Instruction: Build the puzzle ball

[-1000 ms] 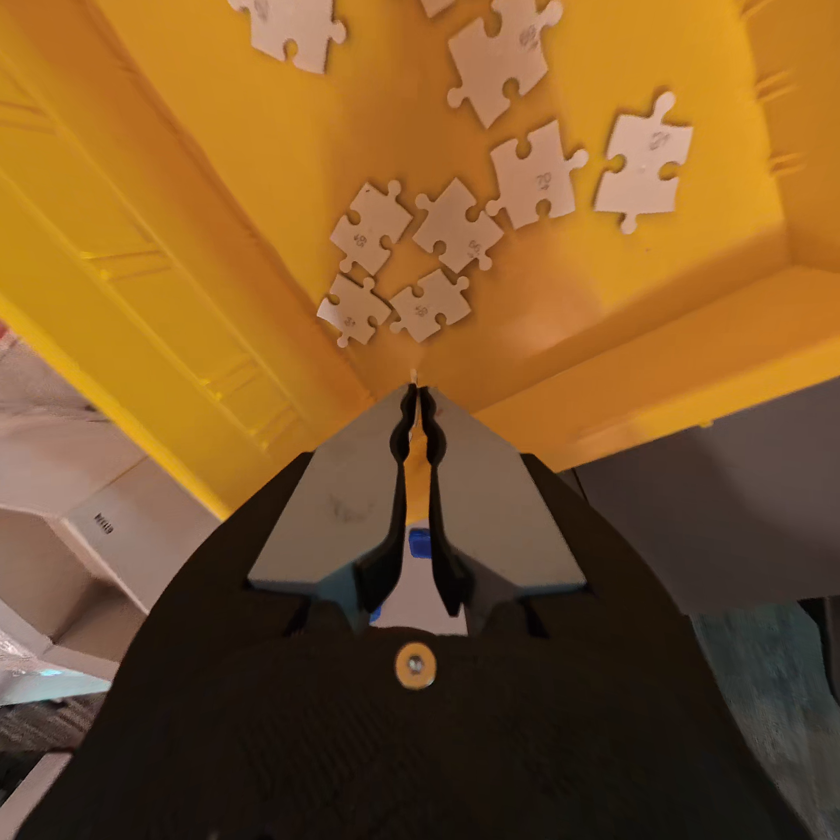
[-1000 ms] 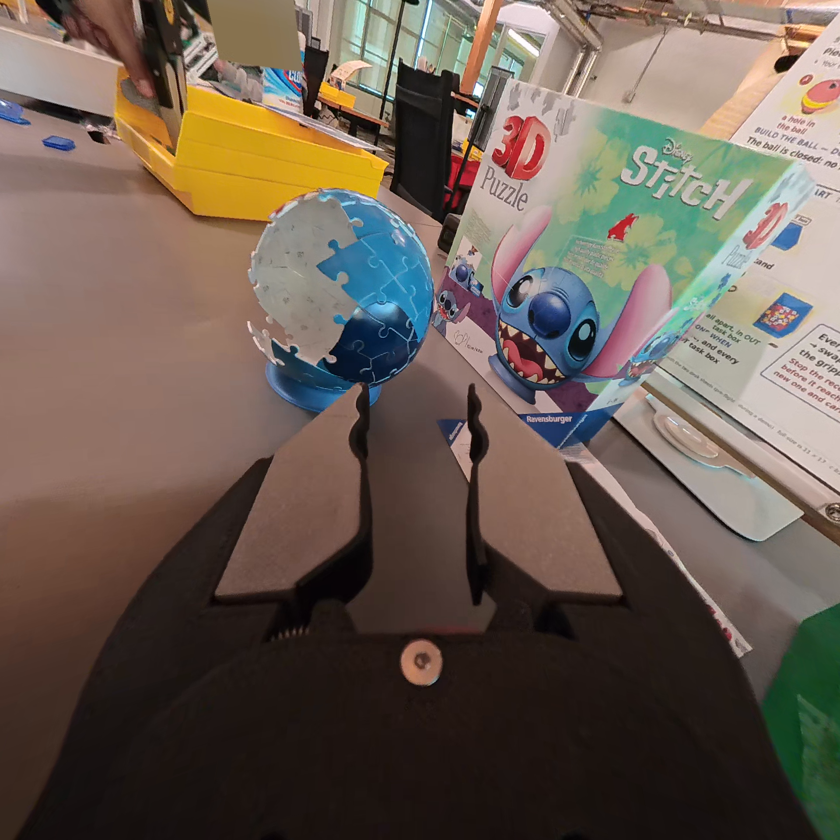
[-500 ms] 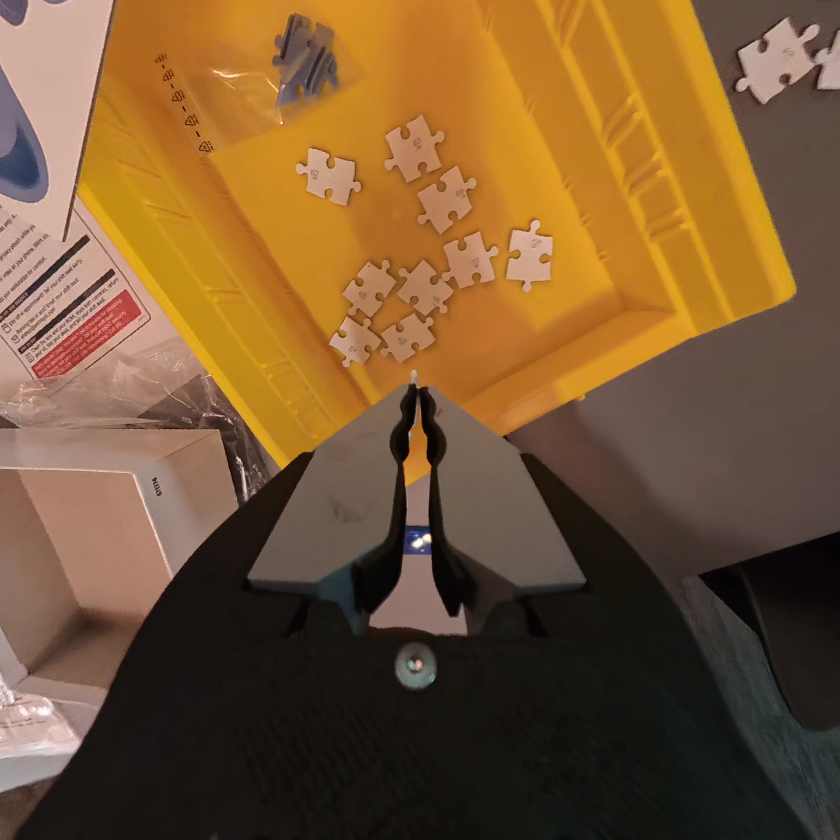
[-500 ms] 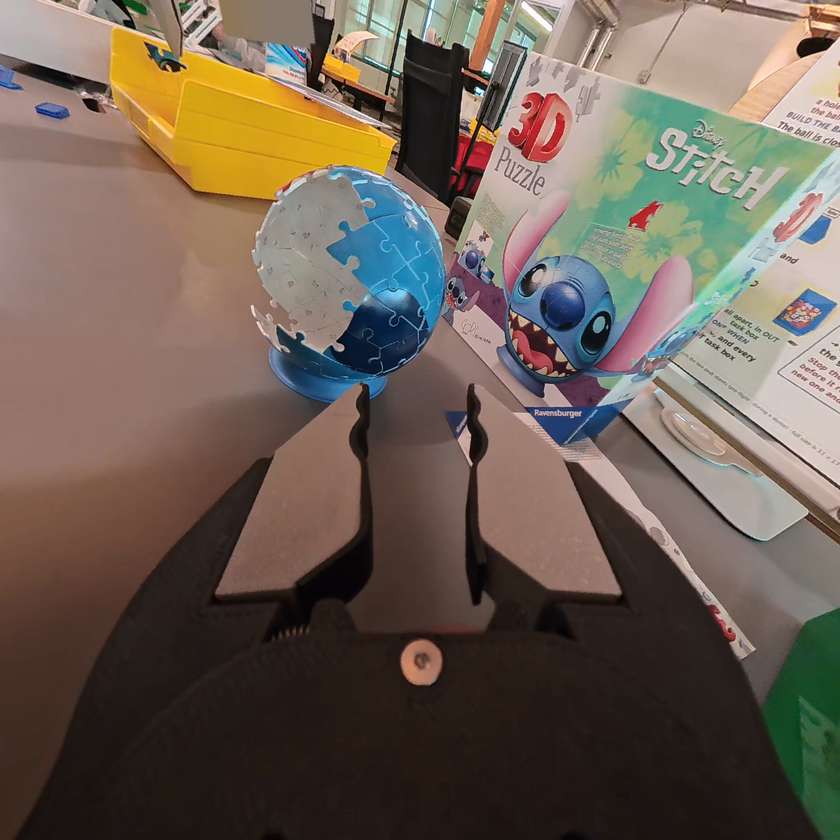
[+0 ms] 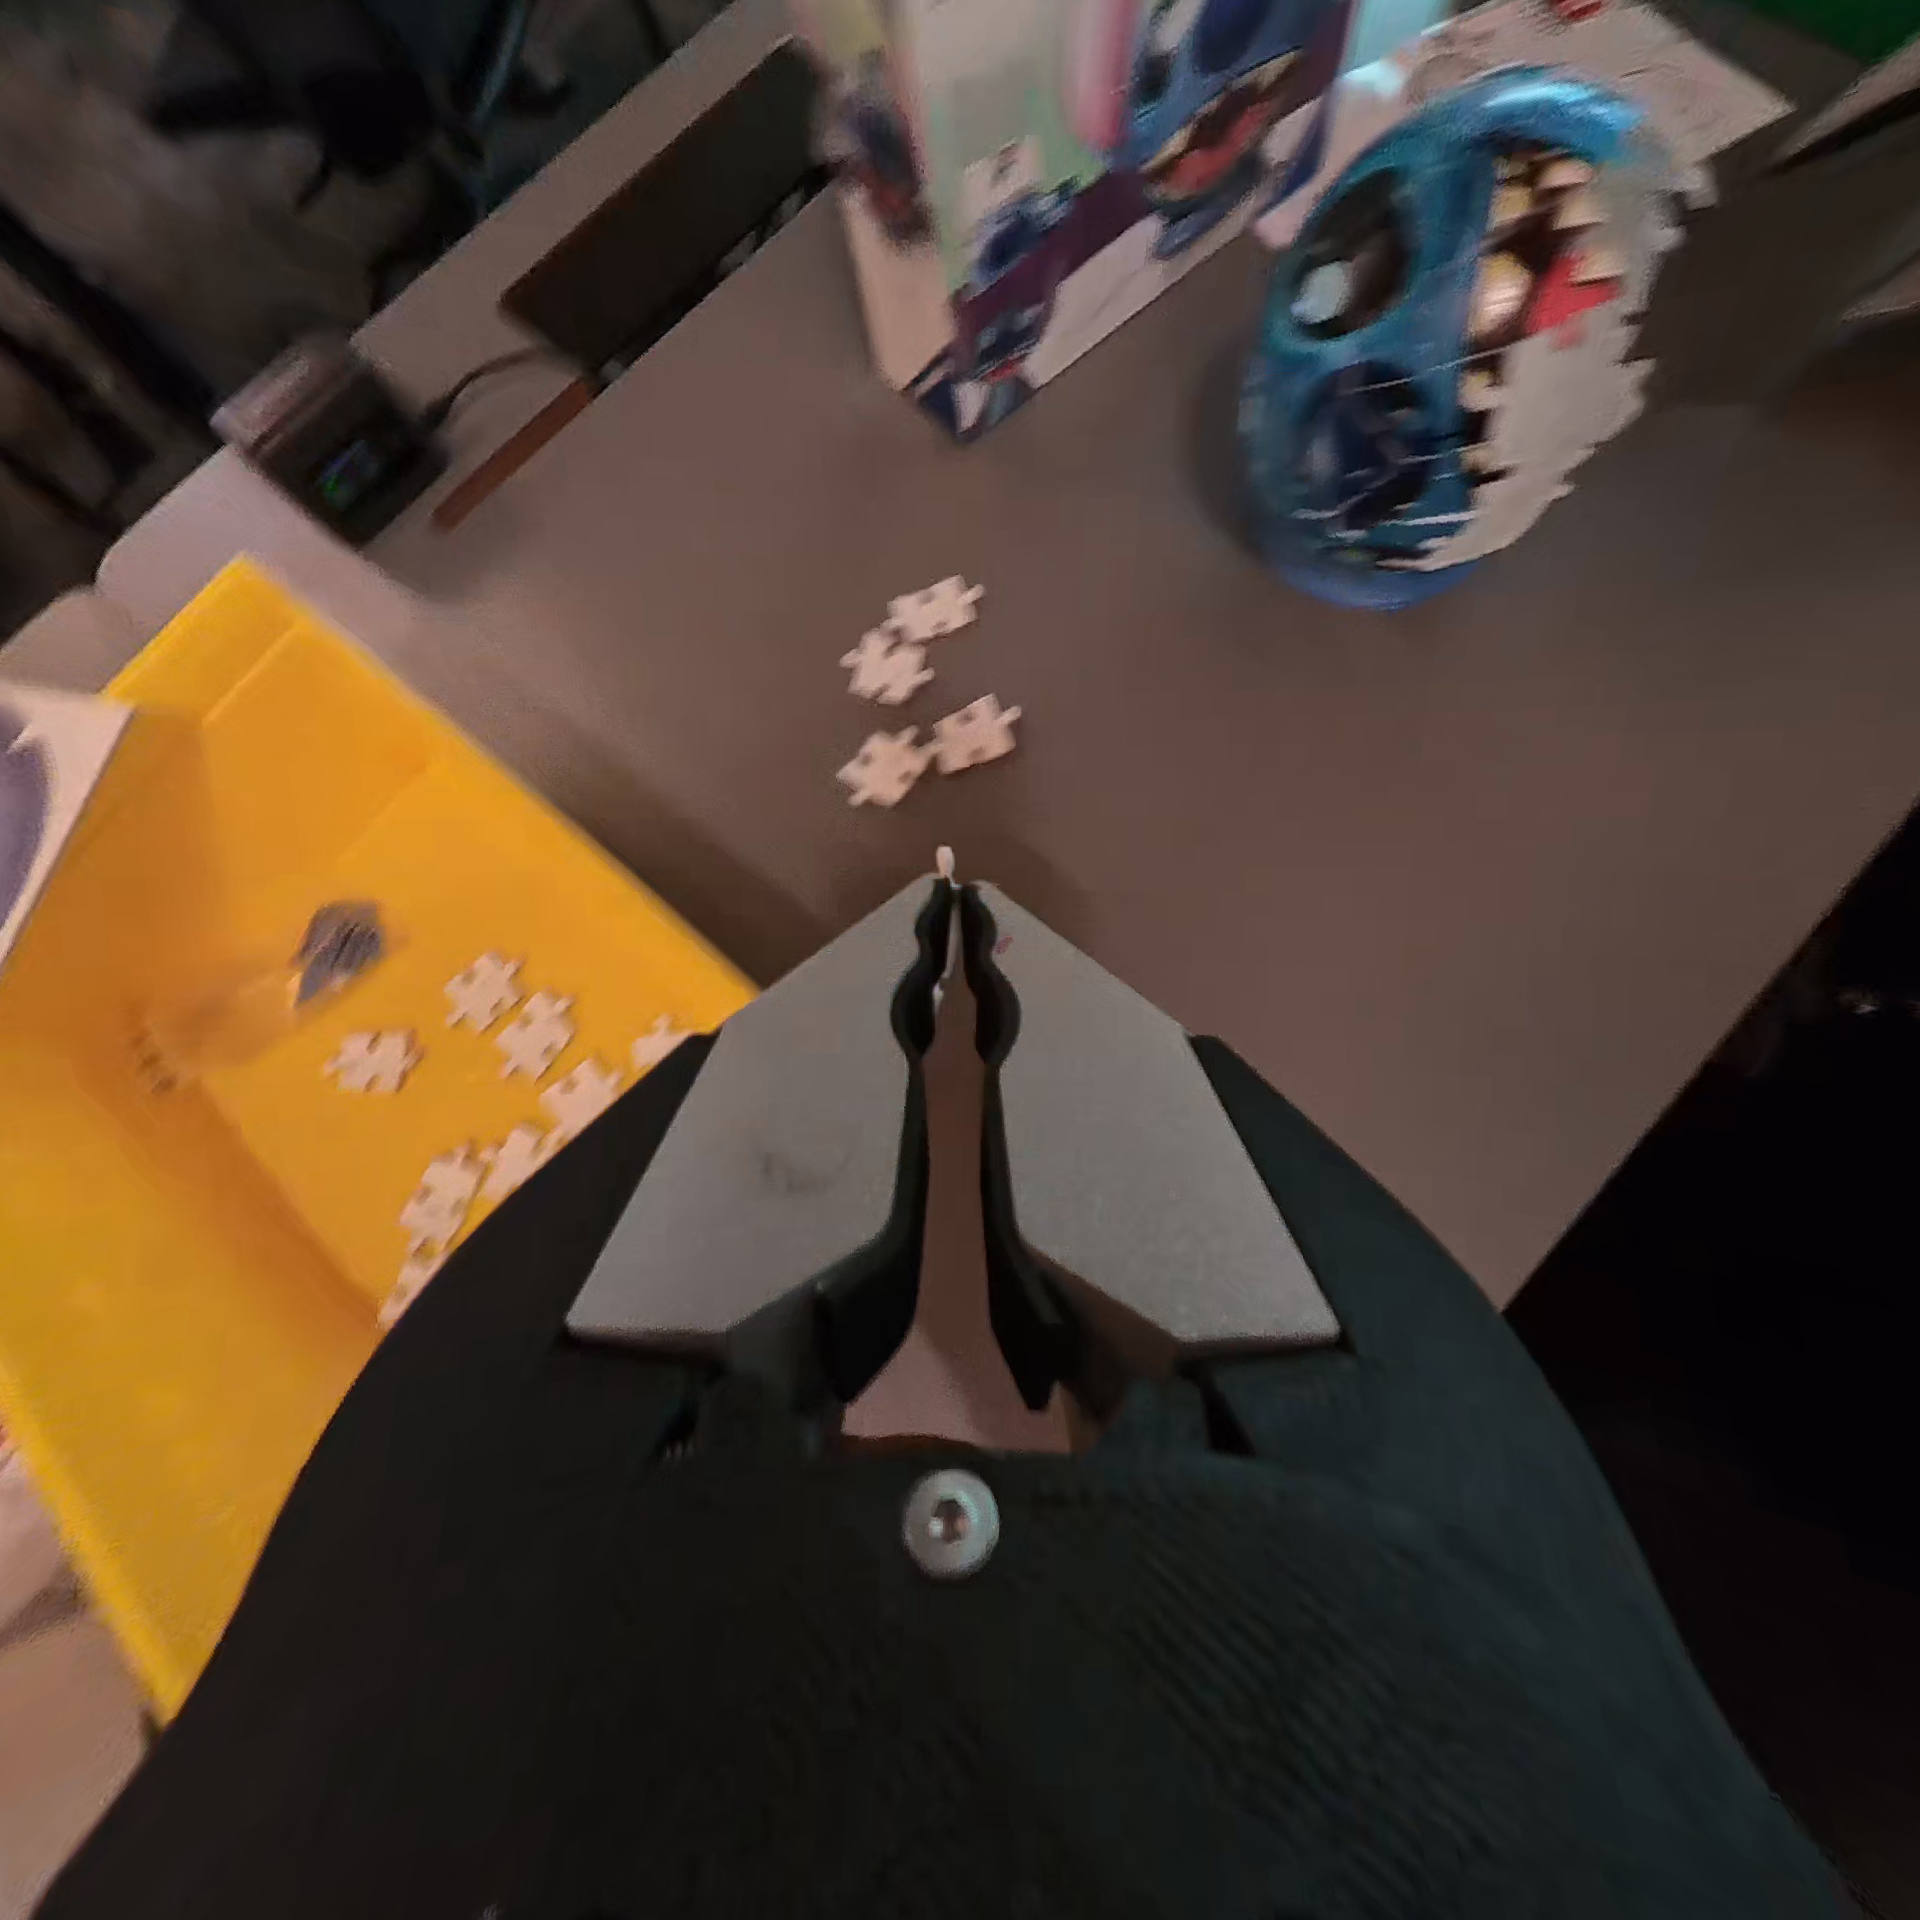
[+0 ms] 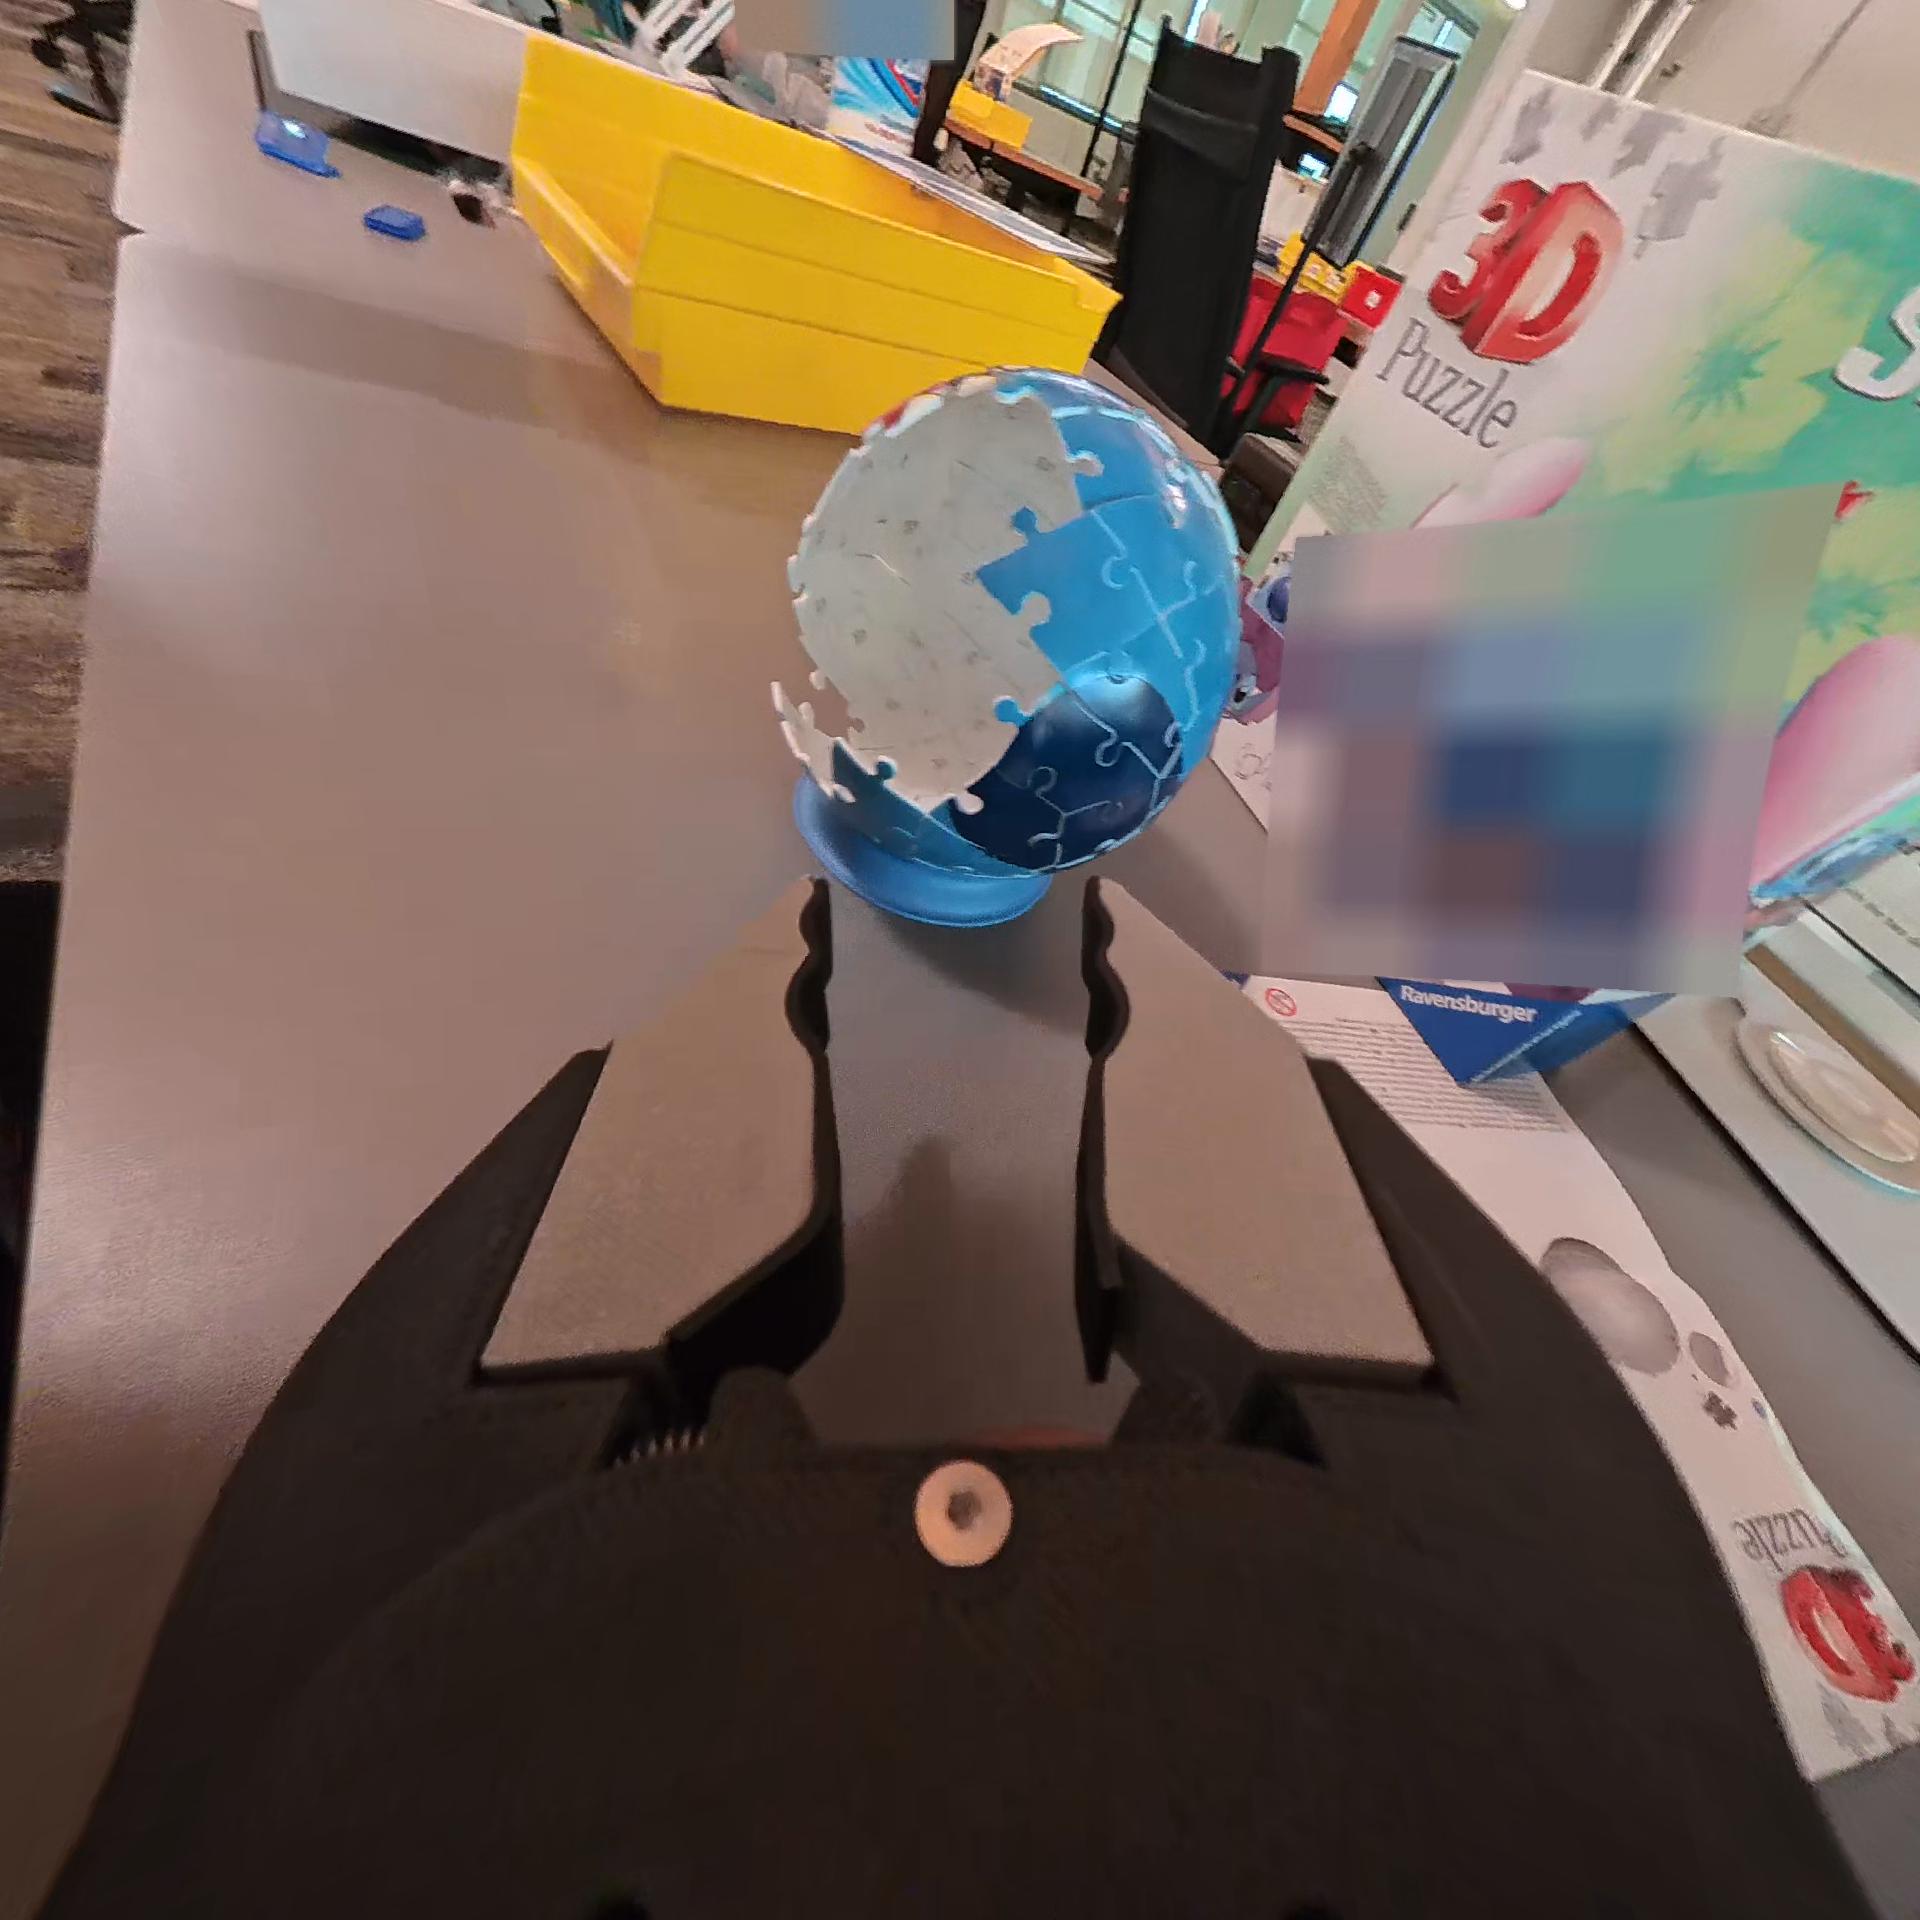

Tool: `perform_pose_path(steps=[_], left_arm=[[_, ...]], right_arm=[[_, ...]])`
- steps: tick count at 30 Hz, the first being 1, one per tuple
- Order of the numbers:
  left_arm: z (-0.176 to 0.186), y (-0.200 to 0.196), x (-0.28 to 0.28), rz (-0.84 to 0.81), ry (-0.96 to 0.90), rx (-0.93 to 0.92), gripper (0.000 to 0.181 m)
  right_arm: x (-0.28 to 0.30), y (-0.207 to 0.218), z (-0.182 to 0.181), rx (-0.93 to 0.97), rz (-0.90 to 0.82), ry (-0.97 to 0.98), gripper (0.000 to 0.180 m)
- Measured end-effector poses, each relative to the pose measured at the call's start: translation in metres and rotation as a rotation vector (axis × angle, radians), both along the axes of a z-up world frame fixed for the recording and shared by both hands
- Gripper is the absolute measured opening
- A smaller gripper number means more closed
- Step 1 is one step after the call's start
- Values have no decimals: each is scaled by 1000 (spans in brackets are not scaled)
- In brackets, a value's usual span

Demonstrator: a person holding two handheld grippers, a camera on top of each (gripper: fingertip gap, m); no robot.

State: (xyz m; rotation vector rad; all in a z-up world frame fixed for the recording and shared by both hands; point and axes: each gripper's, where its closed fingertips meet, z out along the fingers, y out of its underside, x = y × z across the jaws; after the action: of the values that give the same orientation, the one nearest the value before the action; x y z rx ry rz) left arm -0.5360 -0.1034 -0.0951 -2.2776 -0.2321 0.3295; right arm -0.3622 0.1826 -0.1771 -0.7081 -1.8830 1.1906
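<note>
Left tongs [image 5: 947, 896] are pinched nearly closed on a thin white piece [image 5: 943, 860], just a sliver poking out past the tips. Big change from half a second back: then the view looked straight down into the yellow tray [image 5: 239, 831], and now the tongs have swung out over the grey worktop [image 5: 1351, 883], with the tray off at 9 o'clock. It's a blurry frame, so there's motion here. Loose pieces [image 5: 488, 1049] lie in the tray; a cluster of four [image 5: 925, 691] sits on the worktop at 12 o'clock, just ahead of the tips. The ball [image 5: 1444, 343] shows up at 1 o'clock, with the puzzle box [image 5: 997, 208] to its left.

Right tongs [image 6: 948, 899] are open with a clear gap and nothing between them, same spread as before. They've crept closer: the ball [image 6: 1018, 644] looms larger at 12 o'clock, sitting on its blue stand [image 6: 925, 883] just beyond the tips. It is partly built, white undersides on its left face, blue pieces on the right, ragged open edge at lower left. The box [image 6: 1558, 343] stands at 2 o'clock, the tray [image 6: 831, 270] well behind at 11, and a printed sheet [image 6: 1558, 1195] lies on the worktop [image 6: 416, 727] at 3.
</note>
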Motion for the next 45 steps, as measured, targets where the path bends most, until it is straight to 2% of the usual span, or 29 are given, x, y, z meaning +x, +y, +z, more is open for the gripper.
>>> perform_pose_path(steps=[3, 7, 11, 14, 16, 20, 25, 28, 31, 35, 39, 45], left_arm=[[-17, 48, 62, -149, 73, 39, 0], [-59, 104, 130, -300, 122, 75, 0], [-98, 134, 146, -334, 245, 36, 0], [-100, 149, 142, -311, 400, 41, 0], [-90, 164, 161, -373, 435, 140, 0], [-65, 189, 210, -510, 281, 446, 0], [-33, 188, 242, -604, 115, 701, 0], [-25, 189, 244, -585, -19, 817, 0], [-18, 197, 234, -465, -200, 928, 0], [-18, 204, 221, -277, -378, 1020, 0], [-10, 204, 237, -341, -474, 1103, 0], [-14, 204, 248, -416, -522, 1119, 0]], right_arm=[[7, -11, 0, 19, 49, 8, 45], [14, -21, 0, 46, 97, 21, 46], [18, -25, 0, 56, 121, 23, 46], [20, -30, -1, 68, 142, 26, 46], [23, -35, -4, 87, 161, 20, 46], [34, -50, -10, 124, 236, 11, 44], [49, -59, -2, 67, 329, 8, 38], [63, -68, 8, -2, 411, 16, 34], [70, -72, 19, -57, 423, 59, 30], [66, -65, 21, -145, 368, 26, 27], [68, -63, 25, -277, 389, -38, 29], [79, -72, 36, -398, 483, -68, 28]])
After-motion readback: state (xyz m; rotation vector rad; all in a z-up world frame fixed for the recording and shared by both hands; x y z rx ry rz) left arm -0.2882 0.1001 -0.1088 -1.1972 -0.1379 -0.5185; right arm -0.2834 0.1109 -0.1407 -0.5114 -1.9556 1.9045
